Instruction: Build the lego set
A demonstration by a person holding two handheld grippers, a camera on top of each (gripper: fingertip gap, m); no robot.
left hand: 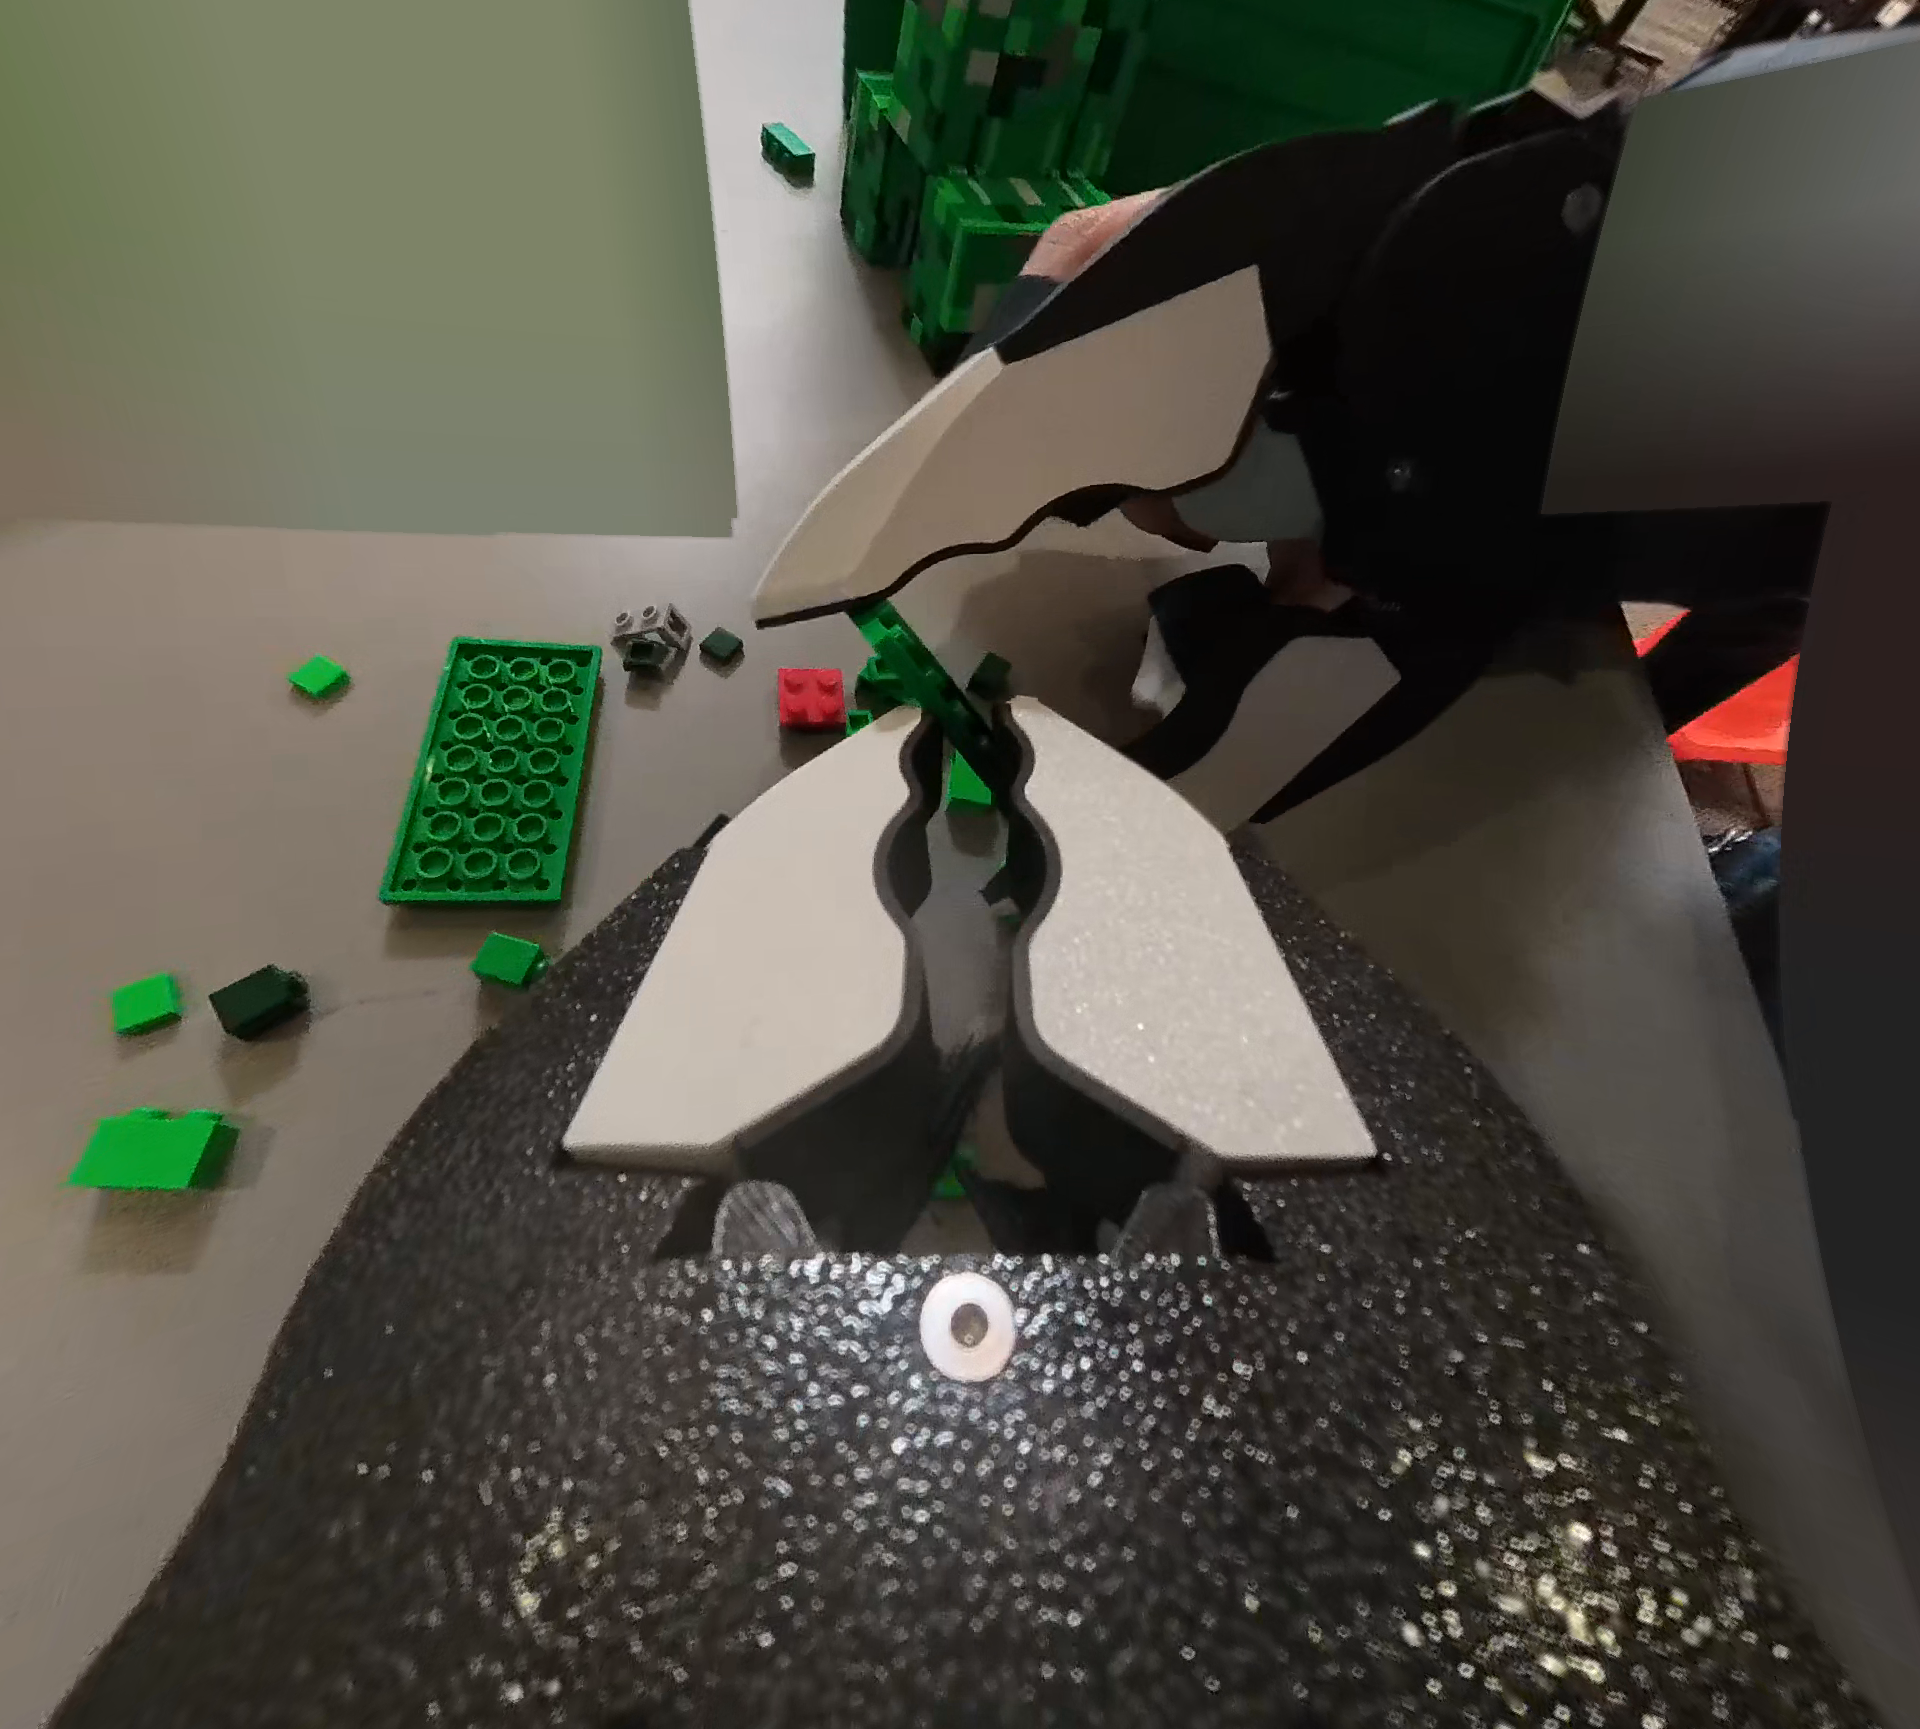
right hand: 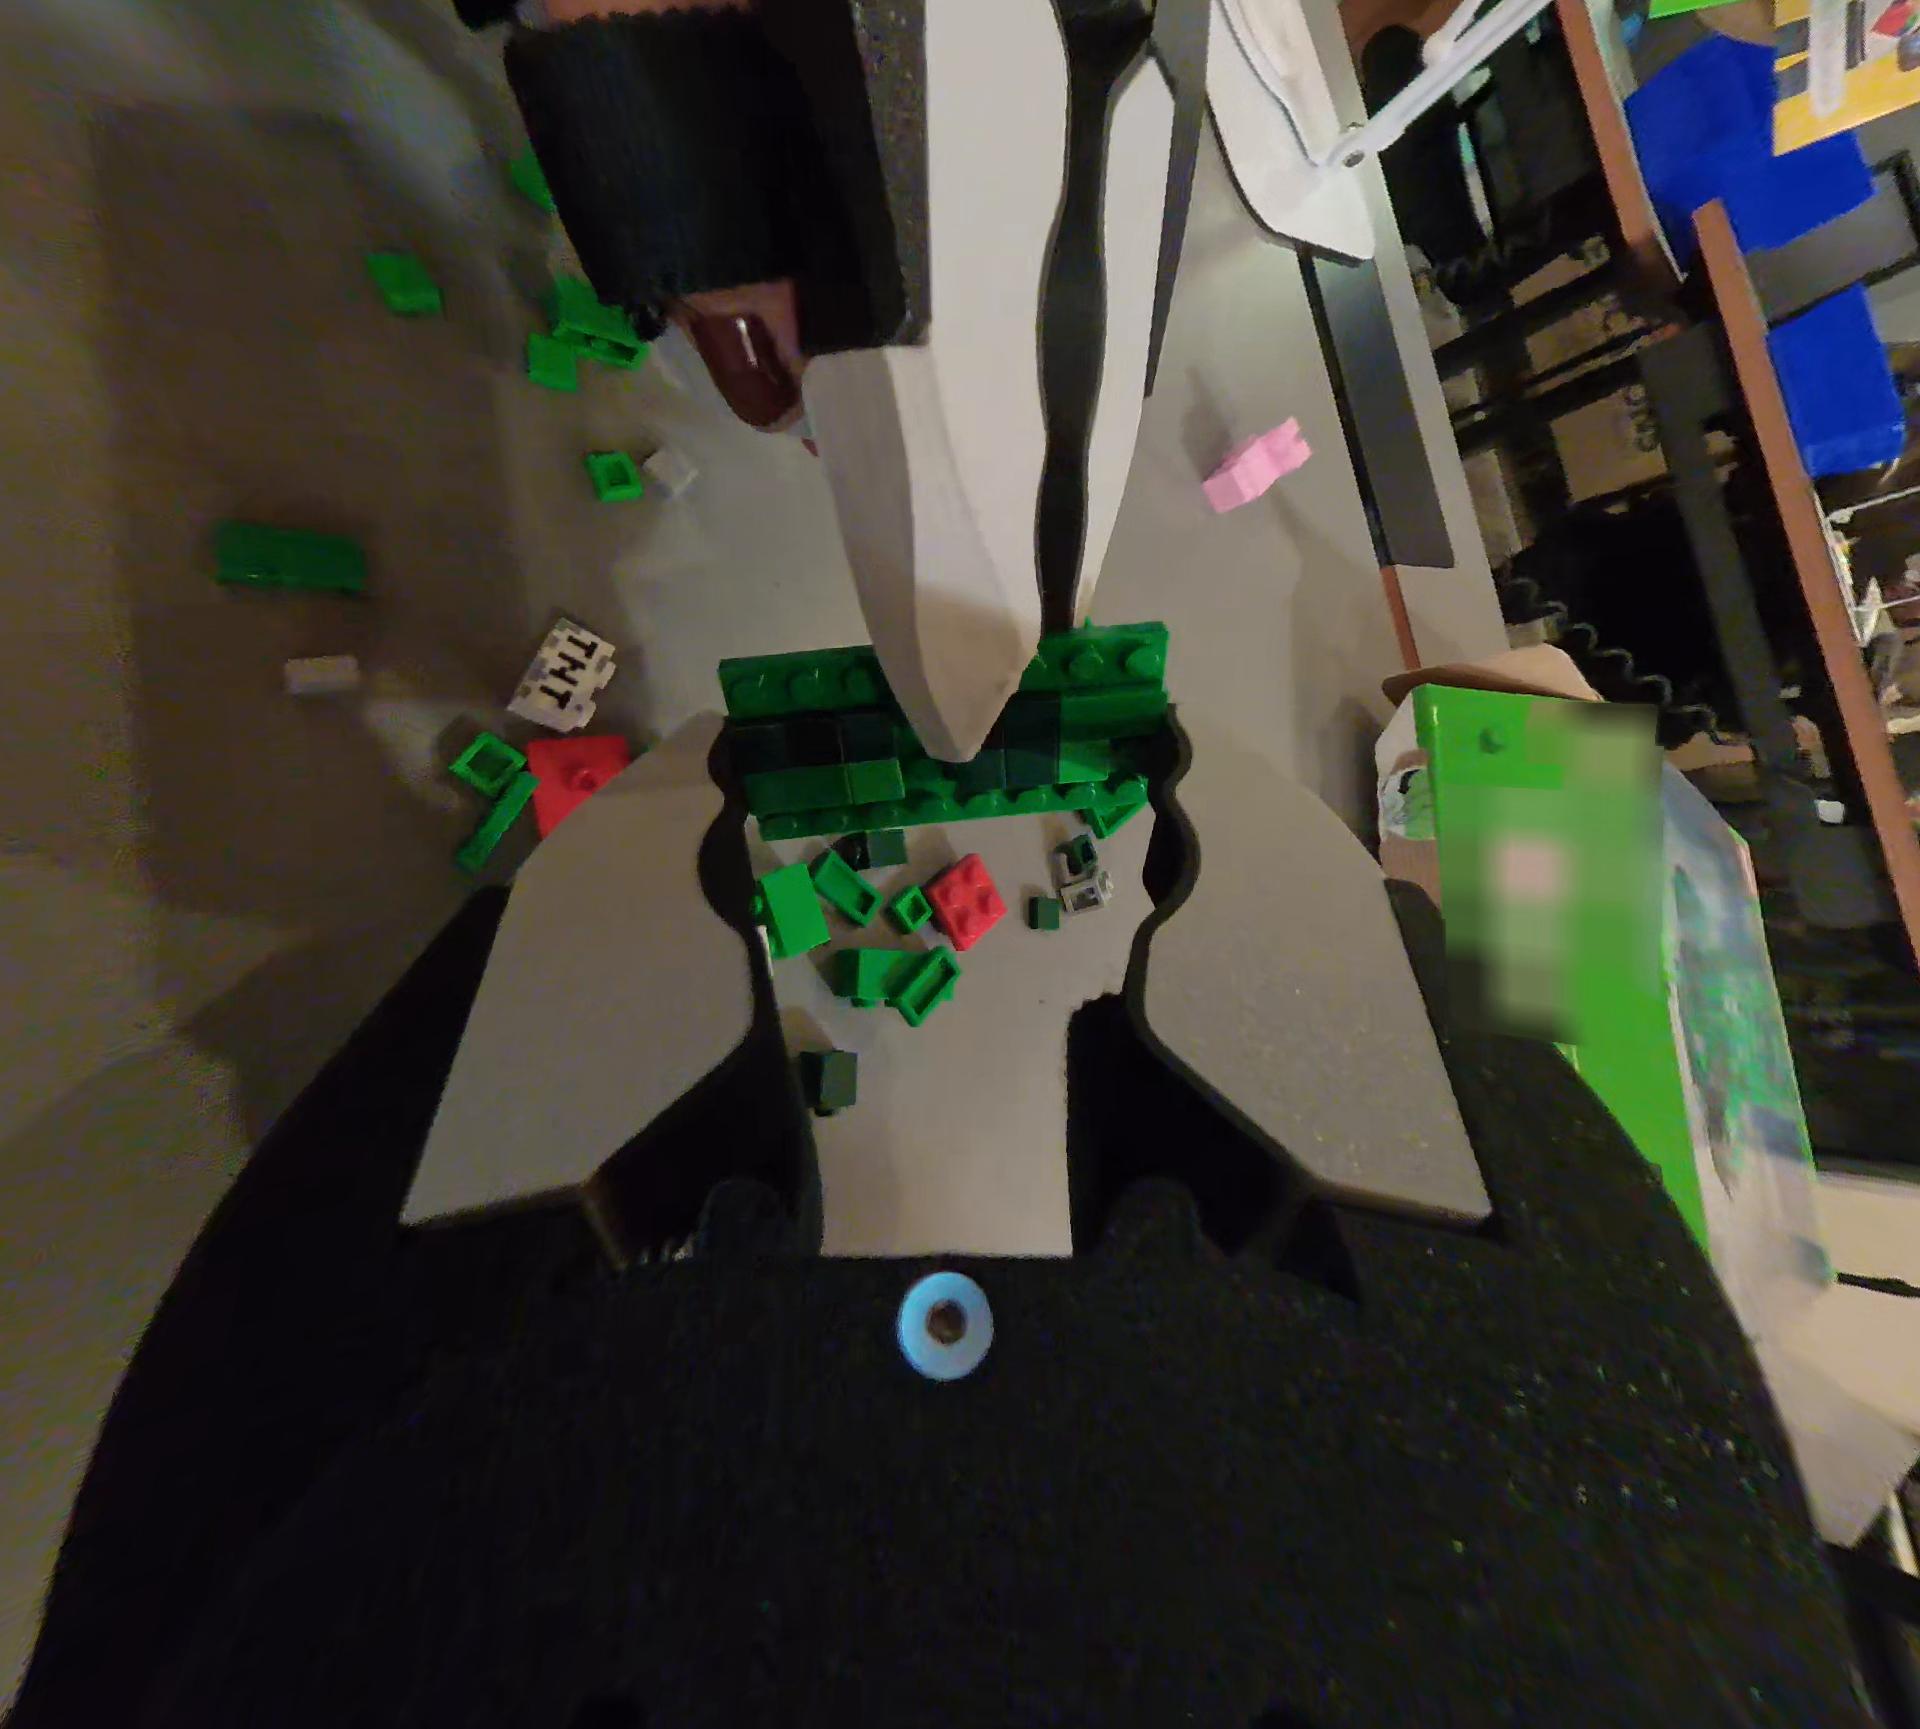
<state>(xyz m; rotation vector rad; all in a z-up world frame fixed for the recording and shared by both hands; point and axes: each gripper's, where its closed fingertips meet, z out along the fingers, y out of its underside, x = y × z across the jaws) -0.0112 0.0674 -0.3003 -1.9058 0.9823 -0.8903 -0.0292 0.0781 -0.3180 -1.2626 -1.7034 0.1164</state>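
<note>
A flat green lego assembly (right hand: 810,786), built of light and dark green plates, is held in the air over the grey table. My right gripper (right hand: 940,744) spans its length, a finger on each end, and is shut on it. My left gripper (left hand: 966,723) comes from the opposite side and pinches the middle of the assembly (left hand: 902,649), seen edge-on there. In the right wrist view the left gripper's fingers (right hand: 935,536) come down from the top. In the left wrist view the right gripper's fingers (left hand: 1018,432) reach in from the upper right.
Loose pieces lie under the assembly: a red brick (right hand: 966,900), small green pieces (right hand: 790,910), a grey piece (left hand: 651,635). A long green plate (left hand: 494,770) lies to the left. A green block figure (left hand: 997,69) and a green box (left hand: 1351,17) stand behind. A pink brick (right hand: 1257,464) lies near the table's edge. Less than 4 cm separates the two grippers' tips. It is some 6 cm from my right tips to the red brick (right hand: 966,900). My left wrist view (left hand: 805,698) looks at it from another angle.
</note>
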